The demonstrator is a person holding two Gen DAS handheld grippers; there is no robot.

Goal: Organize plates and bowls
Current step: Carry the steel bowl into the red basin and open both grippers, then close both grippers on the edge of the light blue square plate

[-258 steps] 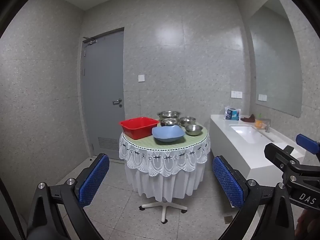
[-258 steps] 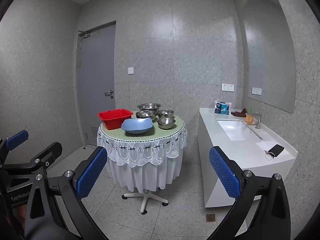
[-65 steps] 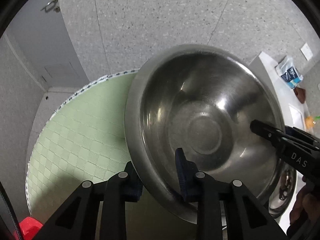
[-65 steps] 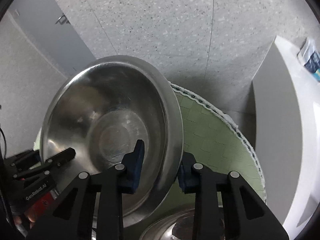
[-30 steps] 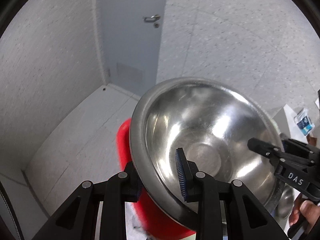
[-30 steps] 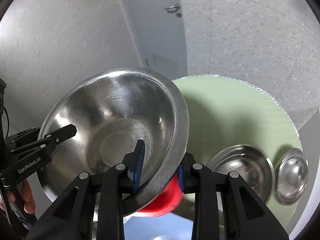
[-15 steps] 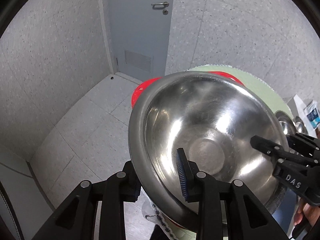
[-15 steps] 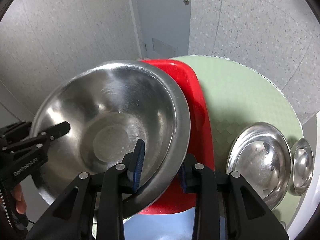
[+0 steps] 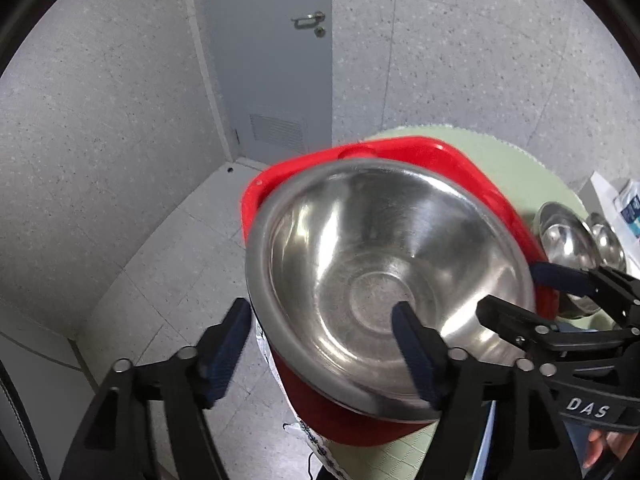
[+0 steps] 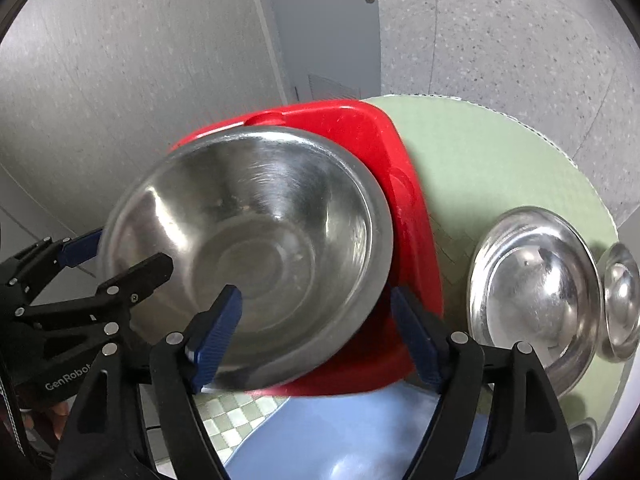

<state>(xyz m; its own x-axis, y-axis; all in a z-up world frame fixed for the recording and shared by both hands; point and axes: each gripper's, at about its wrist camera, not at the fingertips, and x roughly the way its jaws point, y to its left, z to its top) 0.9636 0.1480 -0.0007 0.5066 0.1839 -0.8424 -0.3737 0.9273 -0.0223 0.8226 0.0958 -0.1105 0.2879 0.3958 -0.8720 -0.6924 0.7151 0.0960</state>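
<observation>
My left gripper and right gripper stand apart, straddling the steel bowl's rim; bowl sits in red basin.

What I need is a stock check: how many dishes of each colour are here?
Steel: 4, namely the big bowl, the mid bowl, the small bowl and a rim sliver at the picture's edge
Red: 1, the basin
Blue: 1, the blue bowl
Total: 6
</observation>
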